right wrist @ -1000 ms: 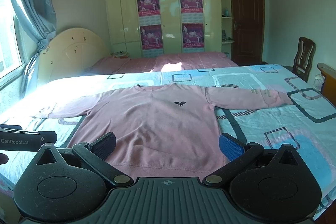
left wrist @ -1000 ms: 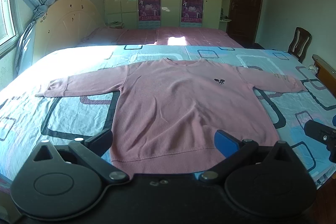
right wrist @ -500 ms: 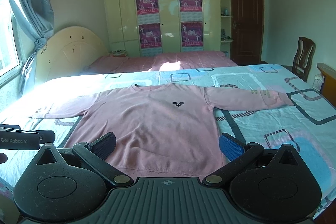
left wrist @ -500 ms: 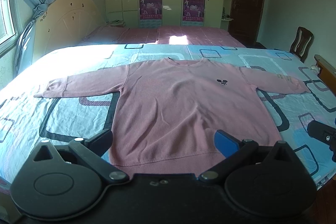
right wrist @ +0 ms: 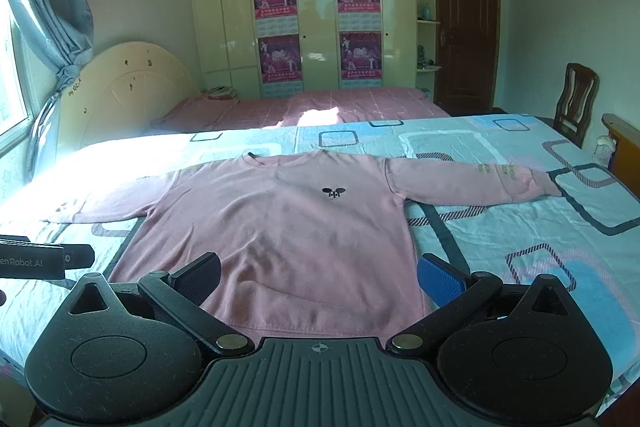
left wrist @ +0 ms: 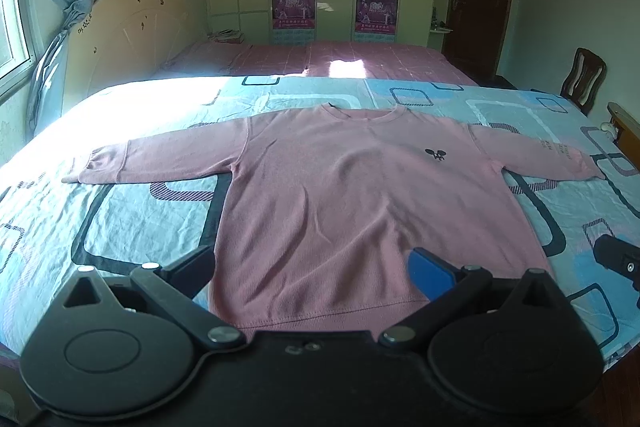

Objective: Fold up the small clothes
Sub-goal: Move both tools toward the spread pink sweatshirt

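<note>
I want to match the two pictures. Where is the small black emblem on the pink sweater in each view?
Left wrist view: the black emblem is right of centre, on the pink sweater, near the right shoulder seam.
Right wrist view: the emblem is near the centre, below the collar.
Shared landmark: the dark wooden chair at the right edge.

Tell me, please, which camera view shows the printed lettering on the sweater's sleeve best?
The right wrist view: the lettering faces the camera on the sweater sleeve, though too small to read. The left wrist view shows it near the frame edge, more distorted.
</note>
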